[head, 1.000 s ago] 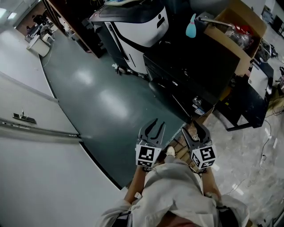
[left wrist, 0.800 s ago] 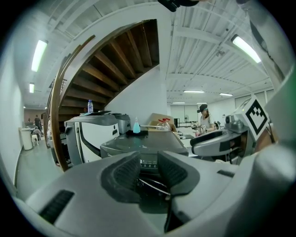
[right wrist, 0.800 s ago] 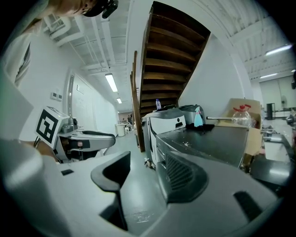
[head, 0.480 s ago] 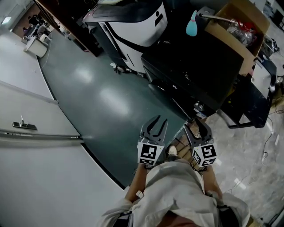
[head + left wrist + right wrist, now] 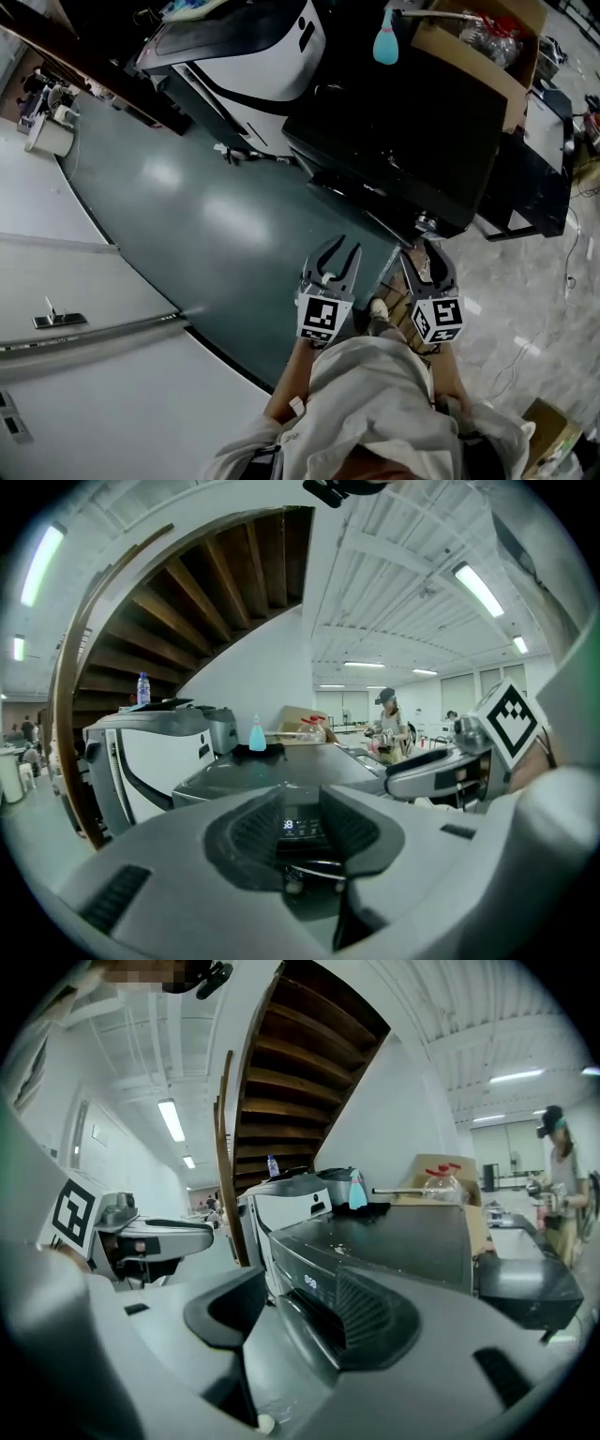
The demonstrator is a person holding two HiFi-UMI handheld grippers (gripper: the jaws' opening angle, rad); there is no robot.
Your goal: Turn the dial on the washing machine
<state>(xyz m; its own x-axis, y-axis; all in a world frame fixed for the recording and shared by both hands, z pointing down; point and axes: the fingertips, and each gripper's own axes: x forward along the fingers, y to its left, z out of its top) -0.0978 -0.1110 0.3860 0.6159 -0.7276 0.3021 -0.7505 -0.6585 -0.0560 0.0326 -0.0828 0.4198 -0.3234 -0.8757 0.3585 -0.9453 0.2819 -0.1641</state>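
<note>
Left gripper (image 5: 339, 255): you are holding it low and close in front of your body, pointing toward the washing machine (image 5: 394, 122). Its jaws are standing spread, with nothing between them and nothing touching them.
Right gripper (image 5: 427, 258): you are carrying it just beside the left one, at about the same height. Its jaws are gaping apart too and gripping nothing.
Washing machine: it is sitting ahead of you, dark with a flat black top, apart from both grippers. A strip of green floor (image 5: 206, 216) is showing in front of it.
Display (image 5: 287, 825): a small lit panel on the machine's front is glowing in the gap between the left jaws. It is also showing in the gap between the right jaws in the right gripper view.
Dial: the machine's front is too dark and small for you to pick it out. A small round shiny part (image 5: 424, 223) is catching light at the machine's near corner in the head view, but you cannot tell whether that is the dial.
Bottle (image 5: 385, 45): pale blue, it is standing upright at the far edge of the machine's top.
Cardboard box (image 5: 487, 66): it is sitting at the machine's far right, open at the top.
White-and-black appliance (image 5: 253, 56): it is standing just to the machine's left.
Staircase (image 5: 300, 1044): wooden steps are rising overhead behind the appliance.
Person (image 5: 386, 724): someone in a cap is standing far in the background.
</note>
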